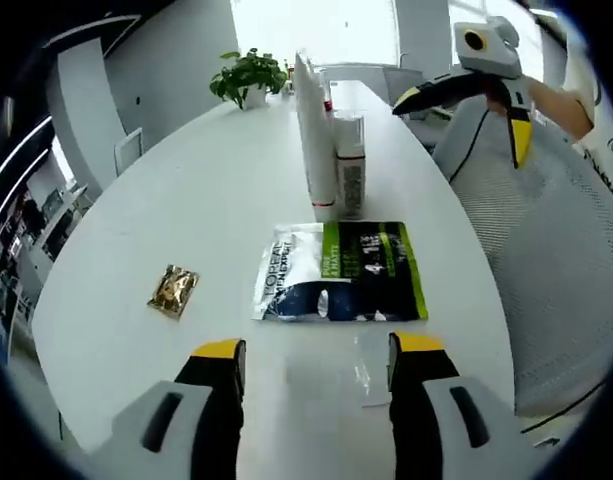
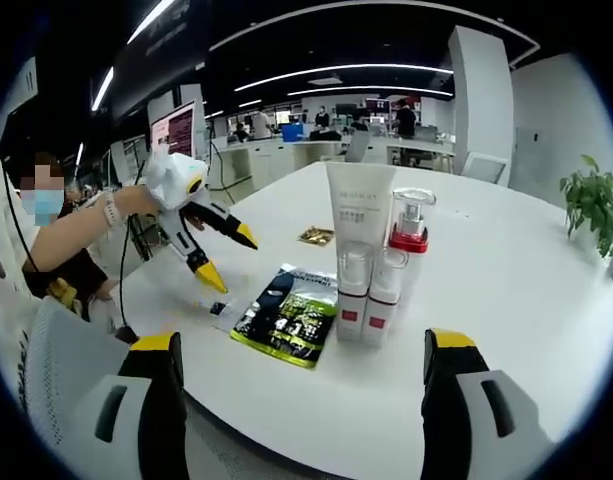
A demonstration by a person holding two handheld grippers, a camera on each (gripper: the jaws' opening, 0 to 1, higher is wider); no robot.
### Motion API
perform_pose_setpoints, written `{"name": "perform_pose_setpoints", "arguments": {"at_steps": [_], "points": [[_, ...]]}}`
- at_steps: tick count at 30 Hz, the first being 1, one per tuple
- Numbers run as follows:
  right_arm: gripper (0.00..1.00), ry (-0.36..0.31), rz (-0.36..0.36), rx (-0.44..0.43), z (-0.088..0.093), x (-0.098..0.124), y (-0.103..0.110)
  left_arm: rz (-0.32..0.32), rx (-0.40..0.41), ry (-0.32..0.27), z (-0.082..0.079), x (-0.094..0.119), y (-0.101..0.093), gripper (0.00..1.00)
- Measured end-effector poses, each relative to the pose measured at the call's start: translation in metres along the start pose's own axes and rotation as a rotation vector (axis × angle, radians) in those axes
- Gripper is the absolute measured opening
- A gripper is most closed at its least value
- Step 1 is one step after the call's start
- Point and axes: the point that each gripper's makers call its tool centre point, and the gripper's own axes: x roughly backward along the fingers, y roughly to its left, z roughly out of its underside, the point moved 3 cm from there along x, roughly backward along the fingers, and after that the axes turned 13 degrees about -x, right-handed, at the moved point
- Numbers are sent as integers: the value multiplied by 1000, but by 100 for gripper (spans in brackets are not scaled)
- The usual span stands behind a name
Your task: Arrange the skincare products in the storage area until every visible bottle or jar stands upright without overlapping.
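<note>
White round-edged table [image 1: 166,200] in an open-plan office w/ ceiling strip lights and desks at the back; that's the surface I'm working over.

From the left gripper view, my left gripper [image 1: 316,360] has its yellow-tipped black jaws spread wide, nothing between them, hovering low over the near table edge. Just ahead of the jaws lies a flat sachet pack in white, navy and green [image 1: 341,272], face up on the table. Near the right-hand jaw tip sits a small clear plastic scrap [image 1: 371,375]. Further out, beyond the pack, a cluster of skincare items stands upright: a tall white tube [image 1: 313,135] and, touching beside it, a white bottle with printed label [image 1: 349,165]. Off to the left of the pack, well apart, lies a small gold foil sachet [image 1: 173,290]. A potted green plant [image 1: 249,77] stands at the far end. The right gripper [image 1: 486,100] shows top right, off the table edge over a grey mesh chair [image 1: 546,250], jaws parted.

In the right gripper view, my right gripper [image 2: 301,375] is also wide, empty, at the table edge. Same cluster is just ahead betw. the jaws: tall tube, a clear pump bottle with red collar [image 2: 409,235], and two small white bottles w/ red bands [image 2: 368,300] in front. Pack lies left of them.
</note>
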Motion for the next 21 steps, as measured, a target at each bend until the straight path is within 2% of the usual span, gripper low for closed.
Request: {"name": "perform_pose_setpoints", "arguments": {"at_steps": [3, 7, 12, 15, 21], "points": [[100, 4, 0, -4, 0, -1, 0, -17, -10, -12, -8, -3, 16, 59], [100, 8, 5, -11, 0, -1, -2, -35, -29, -30, -11, -11, 38, 59], [100, 15, 14, -19, 0, -2, -6, -20, -44, -8, -7, -20, 53, 59], [100, 25, 20, -23, 2, -4, -10, -17, -48, -24, -9, -27, 61, 59], [100, 31, 19, -35, 3, -6, -11, 1, -78, 15, -10, -38, 67, 59]]}}
